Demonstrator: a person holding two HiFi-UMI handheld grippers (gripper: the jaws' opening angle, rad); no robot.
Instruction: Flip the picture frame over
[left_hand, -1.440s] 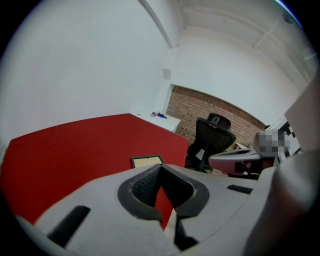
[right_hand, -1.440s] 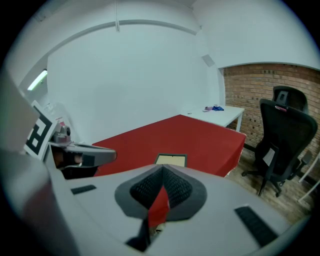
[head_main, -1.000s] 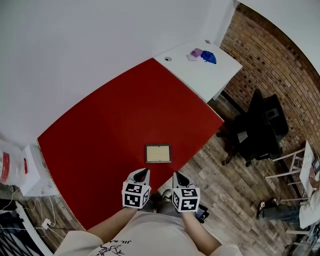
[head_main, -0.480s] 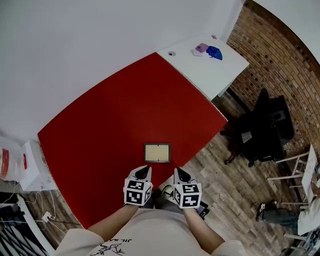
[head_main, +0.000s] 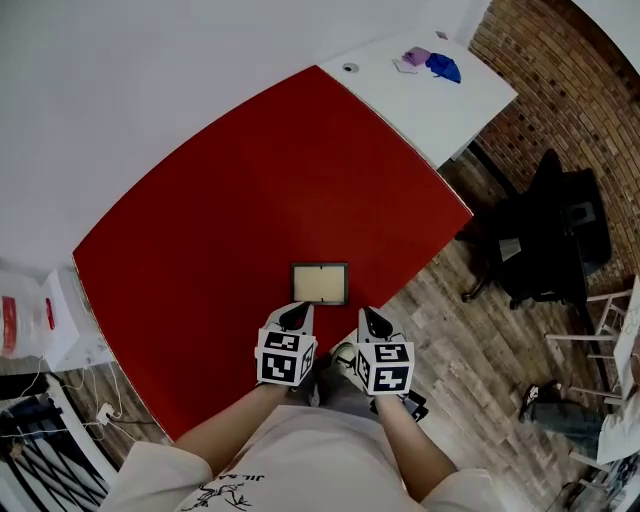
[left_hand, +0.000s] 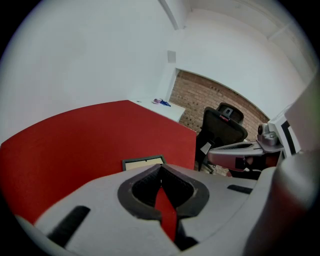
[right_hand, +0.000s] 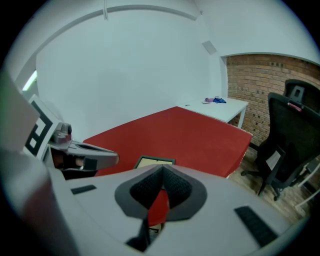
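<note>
While both grippers hang over the near edge of the red table (head_main: 220, 230), the head view shows the picture frame (head_main: 319, 284) lying flat on that table, close to its near edge, with a pale panel inside a dark border facing up. The left gripper (head_main: 296, 312) has its tip just short of the frame's near left corner, and the right gripper (head_main: 373, 321) sits beside it, a little lower in the picture, near the table's edge. Neither touches the frame. A white table (head_main: 455, 100) adjoins the red one at the far end and carries a blue cloth (head_main: 443, 67). A black office chair (head_main: 560, 235) stands on the wooden floor at the right.

Looking along the left gripper (left_hand: 160, 168), its view shows the jaws pressed together at the tips with nothing between them. The picture frame (left_hand: 143, 163) lies just beyond, and the right gripper (left_hand: 245, 152) reaches in from the right, with the office chair (left_hand: 223, 125) behind it.

From the right gripper (right_hand: 162, 170), its own view shows the jaws likewise closed tip to tip and empty. The picture frame (right_hand: 155, 161) lies just ahead of them, slightly left, and the left gripper (right_hand: 80, 154) shows at the left.
</note>
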